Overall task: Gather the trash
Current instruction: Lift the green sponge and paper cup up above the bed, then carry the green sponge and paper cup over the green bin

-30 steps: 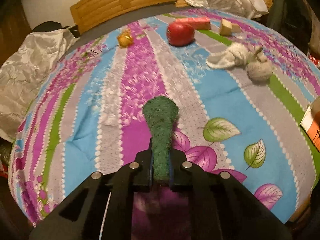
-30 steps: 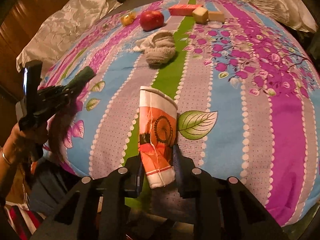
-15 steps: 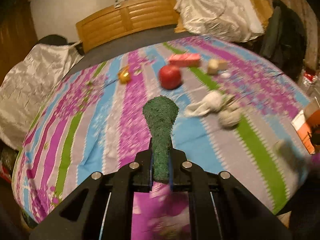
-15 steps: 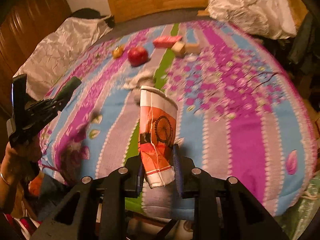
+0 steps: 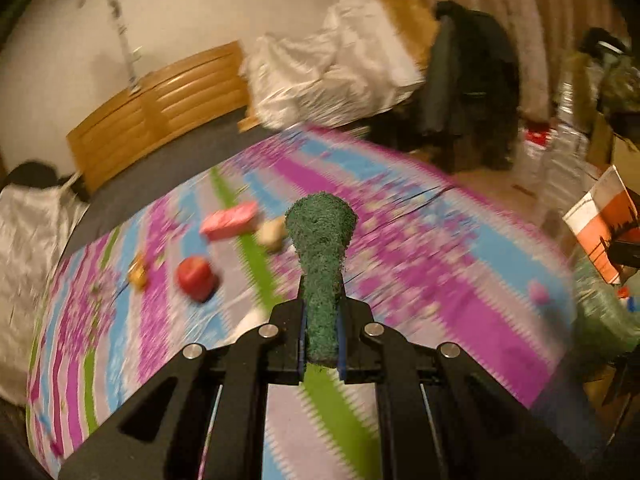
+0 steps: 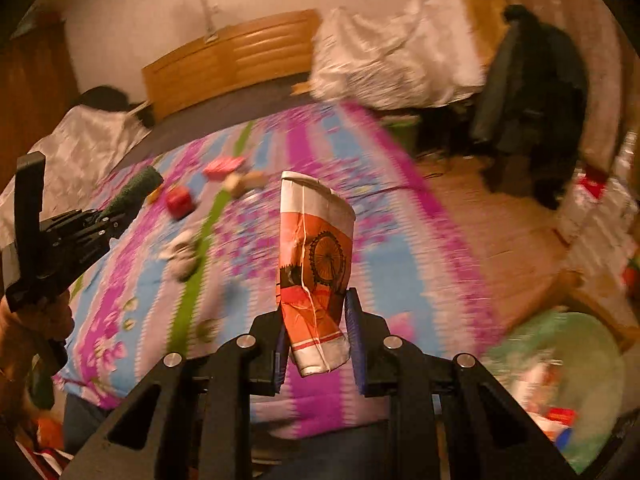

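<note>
My left gripper (image 5: pixel 321 354) pinches a green scouring pad (image 5: pixel 321 264) and my right gripper (image 6: pixel 319 336) clamps a crushed paper cup (image 6: pixel 314 264), both clear of the bedspread (image 6: pixel 400 248), probably headed for the blurred green trash bag (image 6: pixel 572 364).

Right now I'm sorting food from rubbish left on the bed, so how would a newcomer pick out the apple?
Start at the bed's striped floral sheet and look toward the wooden headboard. The apple lies near that end, between a small yellow-orange item and the green stripe, below a pink block. It is the only round, glossy red thing there.
</note>
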### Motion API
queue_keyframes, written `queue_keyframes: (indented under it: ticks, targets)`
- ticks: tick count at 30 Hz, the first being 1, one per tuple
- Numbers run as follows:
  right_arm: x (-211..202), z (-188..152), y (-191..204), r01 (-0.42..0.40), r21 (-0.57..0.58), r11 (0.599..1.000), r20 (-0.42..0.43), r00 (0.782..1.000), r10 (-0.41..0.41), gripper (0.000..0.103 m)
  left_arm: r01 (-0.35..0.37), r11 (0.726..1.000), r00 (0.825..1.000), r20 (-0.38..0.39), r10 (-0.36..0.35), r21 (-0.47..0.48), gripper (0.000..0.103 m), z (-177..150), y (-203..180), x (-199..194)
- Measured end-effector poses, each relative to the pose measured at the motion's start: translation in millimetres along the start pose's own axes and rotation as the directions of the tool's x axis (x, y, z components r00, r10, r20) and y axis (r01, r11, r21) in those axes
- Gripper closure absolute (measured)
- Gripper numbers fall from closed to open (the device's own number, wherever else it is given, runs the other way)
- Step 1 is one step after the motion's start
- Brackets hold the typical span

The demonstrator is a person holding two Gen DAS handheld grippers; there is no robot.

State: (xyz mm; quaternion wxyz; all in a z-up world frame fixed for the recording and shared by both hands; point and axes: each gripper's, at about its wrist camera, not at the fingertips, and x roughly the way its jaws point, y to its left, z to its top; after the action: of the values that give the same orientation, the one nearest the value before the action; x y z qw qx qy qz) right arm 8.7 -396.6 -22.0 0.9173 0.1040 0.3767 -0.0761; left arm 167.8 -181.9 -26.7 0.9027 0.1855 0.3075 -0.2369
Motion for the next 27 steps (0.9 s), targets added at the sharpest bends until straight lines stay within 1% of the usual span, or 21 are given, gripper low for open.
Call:
queue_keyframes:
  ticks: [3,4,5,9,10,11,14,15,17,19,22,24,27]
  targets:
    - [-28.0,-0.8,-38.1,0.07,0.046,0.997,0.028,0.997,-0.071,0.076,0.051,0.997,0.998,0.024,-0.053,0.066,0.094,25.4,-45.9,0.8]
    - [-35.9,-1.5,-50.0,0.091,0.06,0.994,0.032,0.995,-0.093,0.076,0.075,0.992,0.996,0.038,-0.079,0.099,0.094,35.5,-68.0,-0.2]
    - [-45.5,-3.1,-65.1,0.118,0.078,0.99,0.036,0.992,-0.121,0.076,0.09,0.989,0.994,0.044,-0.096,0.116,0.094,40.6,-79.7,-0.7]
    - [-77.8,-14.4,-119.9,0.205,0.158,0.966,0.032,0.977,-0.213,0.076,0.162,0.964,0.981,0.072,-0.18,0.209,0.094,62.8,-142.0,-4.0]
    - [-85.6,-18.3,-132.1,0.221,0.179,0.959,0.032,0.973,-0.23,0.076,0.182,0.954,0.976,0.078,-0.206,0.24,0.094,68.3,-161.5,-5.6]
    - [-96.3,-23.3,-149.8,0.244,0.212,0.946,0.031,0.966,-0.256,0.076,0.196,0.945,0.971,0.08,-0.224,0.261,0.094,72.1,-175.0,-6.4]
    - [-115.9,-38.2,-183.8,0.293,0.27,0.917,0.026,0.95,-0.311,0.076,0.246,0.914,0.955,0.081,-0.286,0.324,0.094,84.5,-218.3,-8.7]
    - [-123.2,-43.7,-196.0,0.315,0.29,0.904,0.02,0.942,-0.335,0.076,0.256,0.907,0.951,0.08,-0.298,0.335,0.094,86.1,-226.2,-9.5]
    - [-134.2,-53.7,-215.3,0.345,0.323,0.881,0.011,0.93,-0.368,0.076,0.285,0.883,0.94,0.073,-0.334,0.373,0.094,89.5,-250.5,-11.7]
    - [-145.8,-63.7,-237.8,0.384,0.354,0.853,-0.005,0.913,-0.409,0.076,0.307,0.86,0.929,0.067,-0.363,0.408,0.094,91.6,-275.3,-14.2]
    - [-151.8,-73.1,-261.8,0.426,0.379,0.822,-0.033,0.894,-0.448,0.076,0.336,0.83,0.916,0.05,-0.397,0.446,0.094,92.8,-305.2,-15.1]
    - [-152.8,-77.8,-272.0,0.436,0.396,0.808,-0.046,0.888,-0.457,0.076,0.357,0.812,0.909,0.03,-0.417,0.463,0.094,92.5,-322.7,-14.6]
    - [-149.2,-86.1,-285.6,0.444,0.417,0.793,-0.069,0.886,-0.459,0.076,0.376,0.792,0.901,0.01,-0.434,0.482,0.094,92.5,-340.3,-14.1]
